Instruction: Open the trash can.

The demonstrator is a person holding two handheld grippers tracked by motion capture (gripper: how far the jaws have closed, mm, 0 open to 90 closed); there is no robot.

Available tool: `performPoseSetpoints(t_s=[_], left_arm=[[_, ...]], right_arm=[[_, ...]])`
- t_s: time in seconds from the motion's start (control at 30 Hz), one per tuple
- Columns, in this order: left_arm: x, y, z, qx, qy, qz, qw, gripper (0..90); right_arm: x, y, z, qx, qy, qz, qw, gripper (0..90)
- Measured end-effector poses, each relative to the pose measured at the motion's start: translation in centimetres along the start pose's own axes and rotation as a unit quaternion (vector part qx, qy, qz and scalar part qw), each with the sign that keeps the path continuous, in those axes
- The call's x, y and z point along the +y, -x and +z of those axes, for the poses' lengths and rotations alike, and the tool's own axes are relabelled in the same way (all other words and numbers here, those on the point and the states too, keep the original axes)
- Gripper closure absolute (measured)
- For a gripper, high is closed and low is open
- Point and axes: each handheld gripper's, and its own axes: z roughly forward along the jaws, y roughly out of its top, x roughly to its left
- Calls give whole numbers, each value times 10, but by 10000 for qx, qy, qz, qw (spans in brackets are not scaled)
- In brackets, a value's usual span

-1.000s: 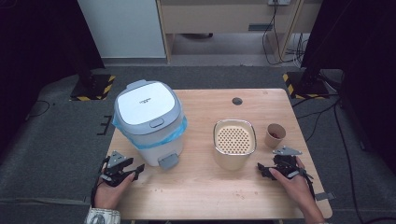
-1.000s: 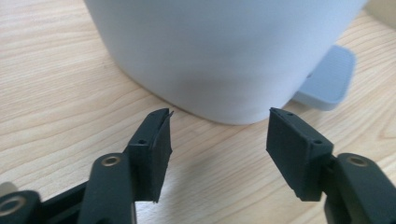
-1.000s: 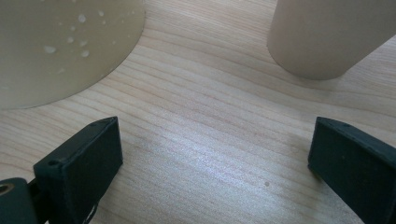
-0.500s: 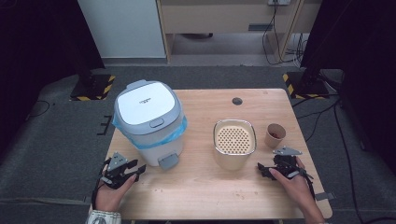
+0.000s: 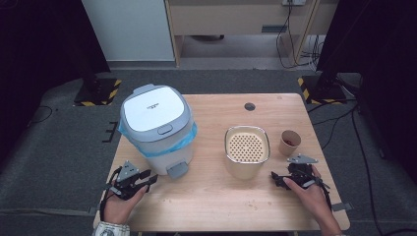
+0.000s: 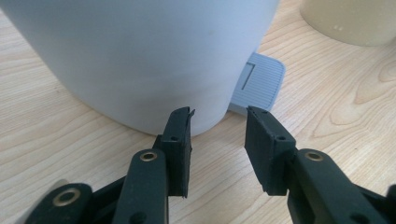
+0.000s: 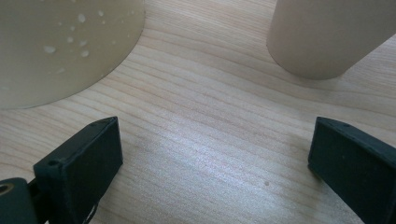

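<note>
Likely risk: my left gripper (image 6: 218, 123), jaws just narrowed with nothing between them, sits low beside the bin (image 5: 156, 129) near its pedal (image 6: 259, 84), so it may nudge the bin while my right gripper (image 7: 212, 154) idles wide apart by the strainer (image 5: 247, 150).

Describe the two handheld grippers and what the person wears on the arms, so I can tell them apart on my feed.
Both grippers, the left gripper and the right gripper, are black with two flat, blocky jaws on linked arms with round pivot pins. Each carries a grey three-cornered plate on top and trails a black cable. A patterned cuff shows at the left wrist.
</note>
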Motion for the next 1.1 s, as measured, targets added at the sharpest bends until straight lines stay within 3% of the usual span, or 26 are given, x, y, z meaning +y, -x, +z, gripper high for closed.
performPoseSetpoints(t_s=[0.63, 1.1], left_arm=[[5, 14, 12, -228, -33, 246, 9994, 649], [19, 31, 42, -210, -210, 831, 9961, 828]], right_arm=[[0, 0, 0, 1, 0, 0, 10000, 33], [0, 0, 0, 1, 0, 0, 10000, 33]])
